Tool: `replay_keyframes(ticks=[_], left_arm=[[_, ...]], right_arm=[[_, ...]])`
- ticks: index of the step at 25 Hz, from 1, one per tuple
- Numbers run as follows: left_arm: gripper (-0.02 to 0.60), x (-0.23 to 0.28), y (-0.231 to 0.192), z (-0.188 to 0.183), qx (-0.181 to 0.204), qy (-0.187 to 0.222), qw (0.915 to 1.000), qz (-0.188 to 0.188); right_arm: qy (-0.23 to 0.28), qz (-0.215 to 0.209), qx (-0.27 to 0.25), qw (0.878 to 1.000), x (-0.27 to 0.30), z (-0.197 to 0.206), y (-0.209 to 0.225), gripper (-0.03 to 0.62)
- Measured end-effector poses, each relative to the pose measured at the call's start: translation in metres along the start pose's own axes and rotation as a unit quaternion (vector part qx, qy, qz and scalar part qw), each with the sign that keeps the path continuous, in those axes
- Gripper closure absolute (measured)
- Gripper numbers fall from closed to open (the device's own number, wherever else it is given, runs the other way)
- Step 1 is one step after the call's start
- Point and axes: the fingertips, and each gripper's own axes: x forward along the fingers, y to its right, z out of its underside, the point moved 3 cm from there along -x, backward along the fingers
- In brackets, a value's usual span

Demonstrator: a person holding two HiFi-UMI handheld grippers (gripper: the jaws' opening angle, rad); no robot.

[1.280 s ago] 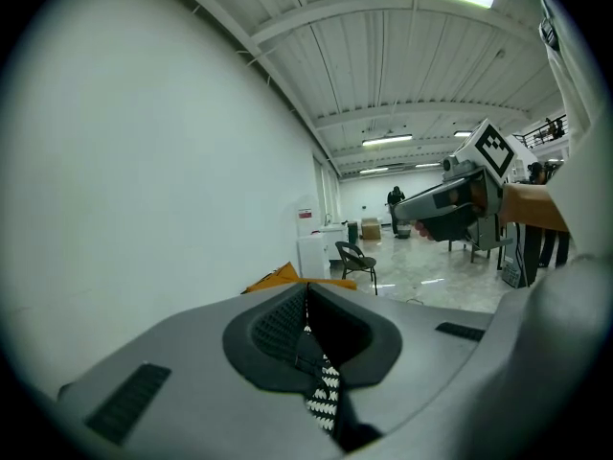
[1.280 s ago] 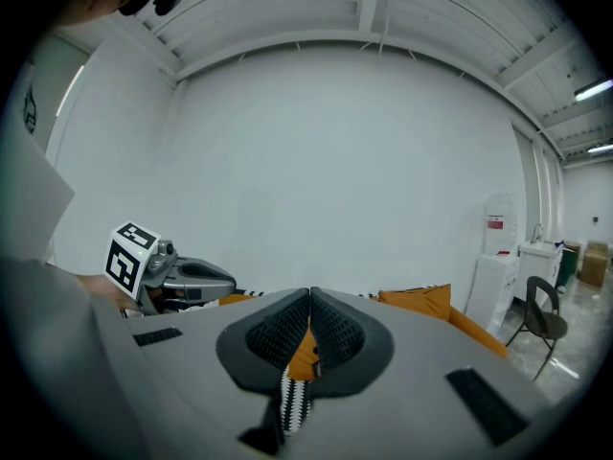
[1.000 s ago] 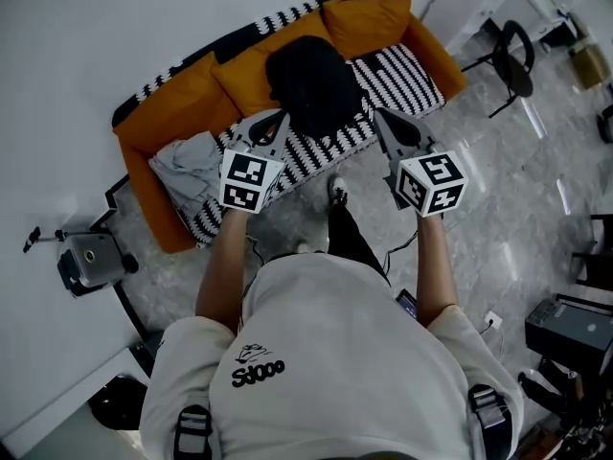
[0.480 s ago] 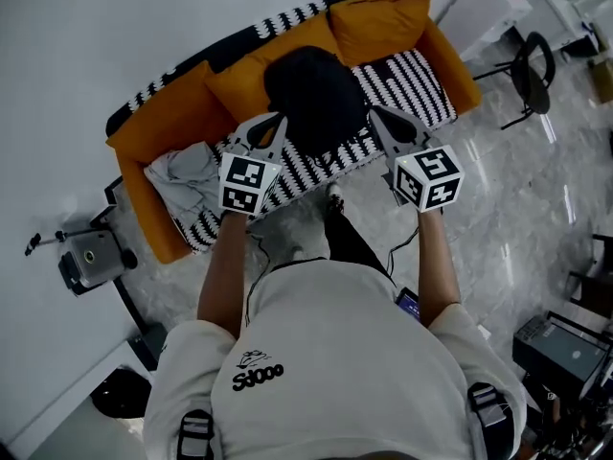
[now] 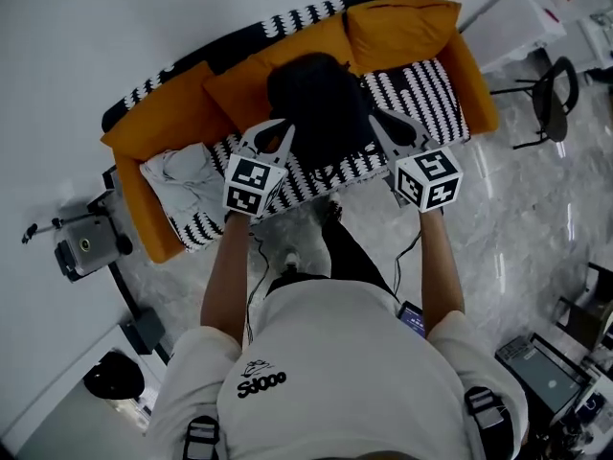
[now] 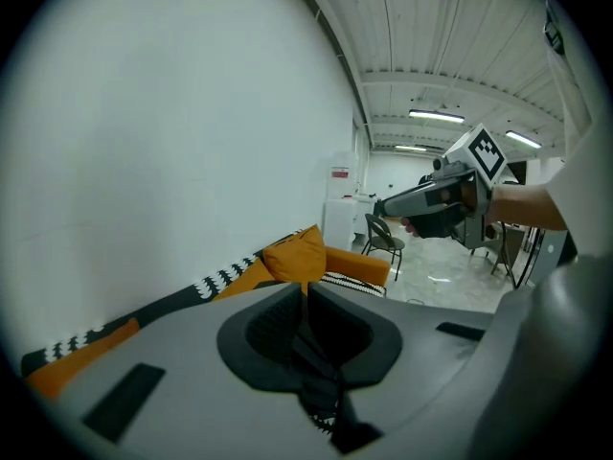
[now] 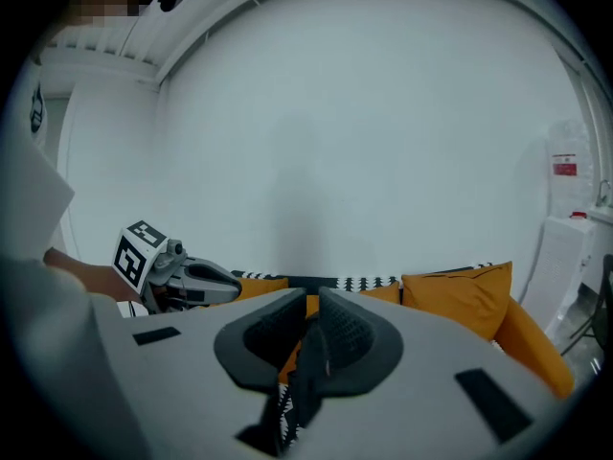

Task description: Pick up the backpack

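A black backpack point(image 5: 316, 103) leans against the orange back cushions of a sofa point(image 5: 172, 113) with a black-and-white striped seat cover. In the head view my left gripper point(image 5: 280, 126) is held out over the seat's front edge, just left of the backpack. On the backpack's other side hangs my right gripper point(image 5: 377, 116). Both are shut with nothing in them and do not touch the bag. In the left gripper view the shut jaws point(image 6: 306, 293) point along the sofa, and the right gripper point(image 6: 431, 199) shows beyond. The right gripper view shows its shut jaws point(image 7: 312, 300) and the left gripper point(image 7: 182, 278).
A crumpled grey cloth point(image 5: 182, 175) lies on the sofa's left end. An orange cushion point(image 5: 402, 22) sits at the right end. A small wheeled device point(image 5: 86, 247) stands on the floor at left; a black chair point(image 5: 554, 103) and a white cabinet point(image 5: 522, 22) at right. My feet point(image 5: 330, 211) are near the sofa front.
The person has stepped closer to the sofa. Both grippers have moved forward and lower, so their tips now flank the backpack. Both stay shut.
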Motion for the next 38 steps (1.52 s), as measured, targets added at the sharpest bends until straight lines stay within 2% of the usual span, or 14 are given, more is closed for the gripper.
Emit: replay_keyframes(ticks=[7,8,11,13,22,28,29,31,32,38], left_arm=[[0.557,0.056,-0.019,0.020,-0.044,-0.027,0.9986,-0.010],[0.558,0.064,-0.022,0.026,-0.053,-0.033,0.9980,-0.011],[0.557,0.086,-0.032,0.047,-0.078,-0.052,0.9955,-0.014],[0.557,0.098,-0.036,0.059,-0.086,-0.064,0.9941,-0.020],[0.557,0.145,-0.050,0.102,-0.120,-0.095,0.9874,-0.040],[0.555,0.173,-0.057,0.127,-0.134,-0.096,0.9853,-0.045],[0.550,0.178,-0.057,0.130,-0.136,-0.093,0.9855,-0.042],[0.473,0.187,-0.056,0.136,-0.141,-0.089,0.9856,-0.032],[0.455,0.192,-0.056,0.139,-0.142,-0.087,0.9856,-0.027],[0.427,0.213,-0.053,0.151,-0.143,-0.082,0.9863,-0.010]], right_arm=[[-0.039,-0.030,0.012,0.999,0.050,0.026,0.050,0.555],[-0.047,-0.035,0.014,0.998,0.058,0.032,0.056,0.546],[-0.076,-0.053,0.013,0.996,0.083,0.053,0.070,0.462],[-0.093,-0.063,0.011,0.994,0.097,0.067,0.079,0.446],[-0.128,-0.100,0.020,0.986,0.148,0.108,0.111,0.428],[-0.148,-0.123,0.016,0.981,0.181,0.136,0.123,0.427],[-0.152,-0.127,0.015,0.980,0.186,0.141,0.124,0.425],[-0.160,-0.133,0.011,0.978,0.196,0.151,0.127,0.425],[-0.165,-0.137,0.011,0.977,0.201,0.156,0.129,0.425],[-0.189,-0.159,0.014,0.969,0.225,0.184,0.135,0.424]])
